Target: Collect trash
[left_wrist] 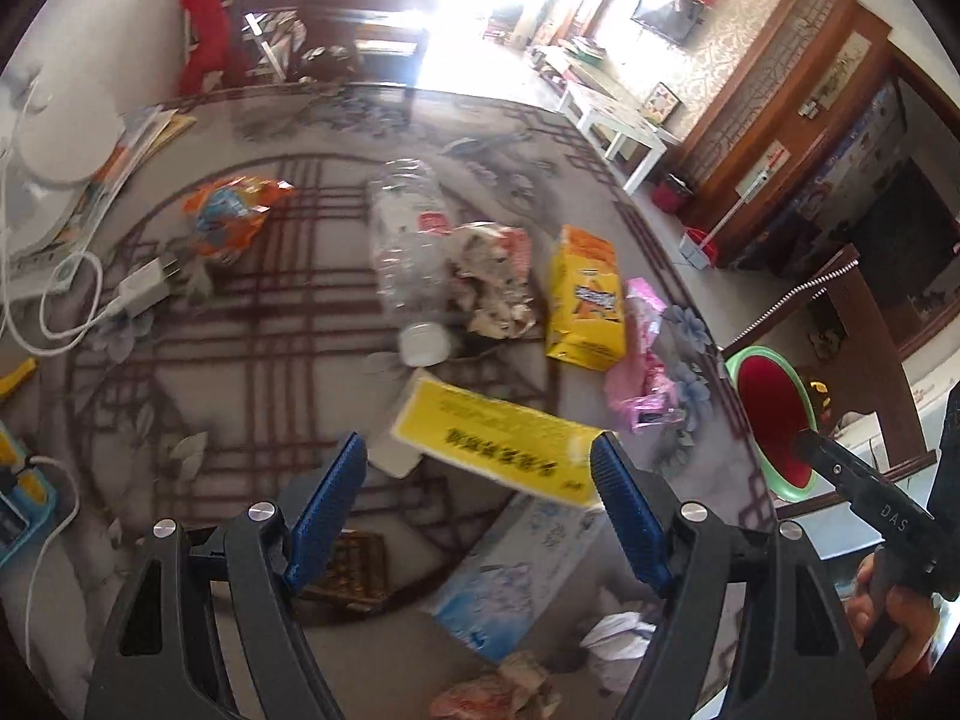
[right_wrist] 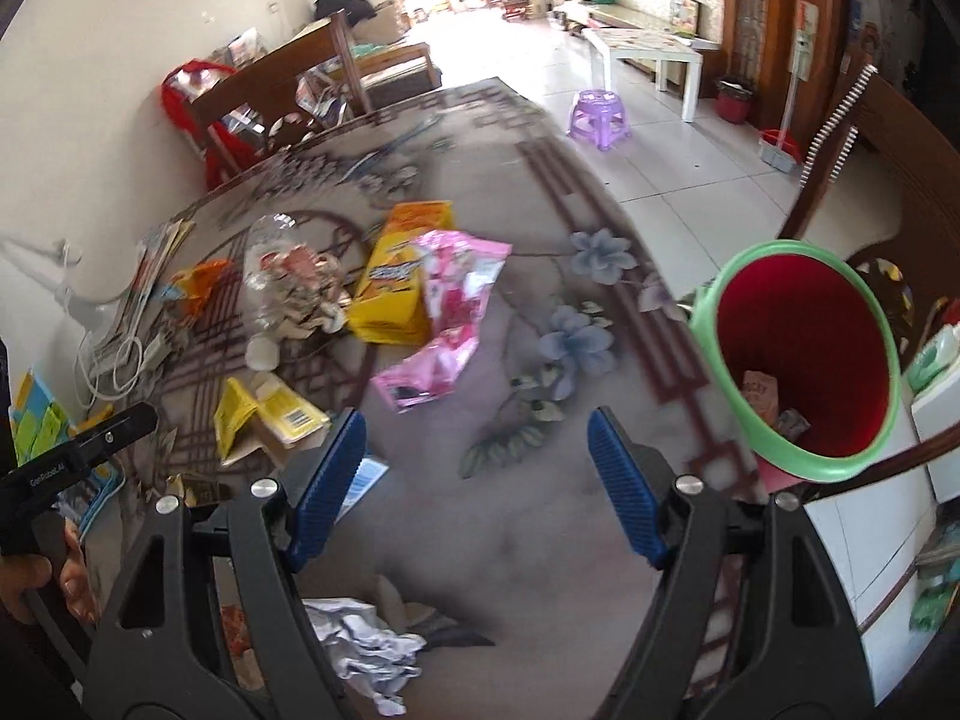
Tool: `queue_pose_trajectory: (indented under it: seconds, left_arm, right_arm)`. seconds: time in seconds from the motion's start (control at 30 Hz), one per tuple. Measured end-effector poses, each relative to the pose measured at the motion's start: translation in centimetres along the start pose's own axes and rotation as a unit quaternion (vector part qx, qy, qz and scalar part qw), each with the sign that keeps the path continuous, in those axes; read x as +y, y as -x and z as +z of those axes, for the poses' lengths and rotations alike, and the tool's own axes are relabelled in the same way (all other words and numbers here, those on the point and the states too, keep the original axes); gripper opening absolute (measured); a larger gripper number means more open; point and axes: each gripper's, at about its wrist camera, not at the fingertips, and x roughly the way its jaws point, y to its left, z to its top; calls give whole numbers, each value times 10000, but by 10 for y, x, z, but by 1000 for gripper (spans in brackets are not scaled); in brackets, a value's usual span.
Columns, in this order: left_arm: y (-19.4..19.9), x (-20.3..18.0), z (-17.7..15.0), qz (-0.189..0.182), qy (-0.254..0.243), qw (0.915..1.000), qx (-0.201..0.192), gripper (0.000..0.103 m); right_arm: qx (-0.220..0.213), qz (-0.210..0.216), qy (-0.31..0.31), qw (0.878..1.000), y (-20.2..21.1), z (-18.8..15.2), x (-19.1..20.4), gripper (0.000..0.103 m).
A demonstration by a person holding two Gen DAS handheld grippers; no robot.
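Note:
Trash lies scattered on a patterned table [right_wrist: 540,540]. My left gripper [left_wrist: 480,480] is open, its blue fingers on either side of a flattened yellow box [left_wrist: 498,438] that rests on the table. Past it are a clear plastic bottle [left_wrist: 408,252], a crumpled wrapper [left_wrist: 492,276], a yellow bag [left_wrist: 585,300] and a pink bag [left_wrist: 642,360]. My right gripper [right_wrist: 480,456] hovers open and empty over bare tabletop. The pink bag [right_wrist: 444,312] is ahead of it. A red bin with a green rim [right_wrist: 798,360] stands at the right table edge with some trash inside.
An orange wrapper [left_wrist: 231,210], a charger with white cables [left_wrist: 138,294], a blue-white tissue pack [left_wrist: 516,576] and crumpled white paper [right_wrist: 360,642] are also on the table. Wooden chairs [left_wrist: 330,18] [right_wrist: 888,192] stand at the far and right sides. A purple stool [right_wrist: 597,111] is on the floor.

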Motion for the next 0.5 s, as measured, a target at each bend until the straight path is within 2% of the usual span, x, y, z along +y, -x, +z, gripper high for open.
queue_pose_trajectory:
  seconds: [0.13, 0.2, 0.33, 0.5]
  left_arm:
    - [8, 46, -9, 141, 340, 9993, 85, 73]
    - [12, 65, -12, 194, 398, 9990, 114, 73]
    - [17, 93, -14, 215, 360, 9990, 170, 73]
    - [18, 107, -17, 100, 114, 9993, 334, 74]
  right_arm:
    - [220, 109, 615, 9978, -12, 5, 46, 77]
    - [384, 108, 1120, 9929, -19, 5, 74, 84]
    - [648, -99, 2182, 9737, -37, -1, 123, 84]
    - [817, -588, 3166, 9432, -67, -13, 160, 84]
